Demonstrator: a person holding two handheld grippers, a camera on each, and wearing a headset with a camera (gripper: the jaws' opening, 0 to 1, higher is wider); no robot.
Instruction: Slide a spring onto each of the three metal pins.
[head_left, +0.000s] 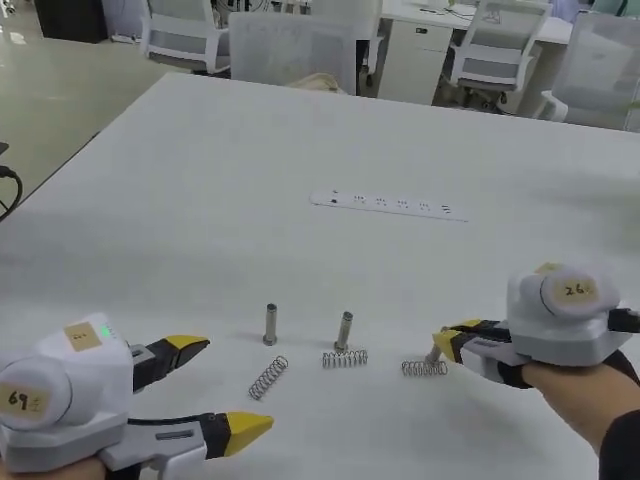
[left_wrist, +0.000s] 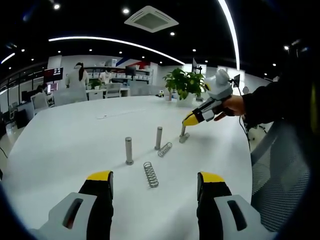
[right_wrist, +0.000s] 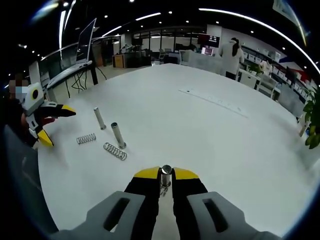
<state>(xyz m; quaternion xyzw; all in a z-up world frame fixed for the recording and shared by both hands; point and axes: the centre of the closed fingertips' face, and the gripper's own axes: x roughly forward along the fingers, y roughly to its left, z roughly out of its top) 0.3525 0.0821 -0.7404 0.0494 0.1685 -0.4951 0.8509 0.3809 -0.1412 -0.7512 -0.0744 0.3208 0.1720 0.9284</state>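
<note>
- Tabletop (head_left: 200, 180) in the head view carries two free-standing pins, the left pin (head_left: 270, 324) and the middle pin (head_left: 344, 331). Three springs lie flat below them: the left spring (head_left: 268, 377), the middle spring (head_left: 345, 358) and the right spring (head_left: 424, 369). A power strip (head_left: 388, 204) lies farther up.
- At lower left, the left gripper (head_left: 225, 385) gapes wide and holds nothing, with the left spring just right of its tips.
- At right, the right gripper (head_left: 445, 345) pinches the third pin (head_left: 436, 352), whose upper part is hidden by the tips.
- Left gripper view: the jaws stand wide and the left spring lies ahead, between them. The right gripper shows at upper right, on the third pin.
- Right gripper view: the jaws are narrow, clamped on the third pin. Its round top, unseen from the head, peeks between the tips. The spring beneath is hard to make out.
</note>
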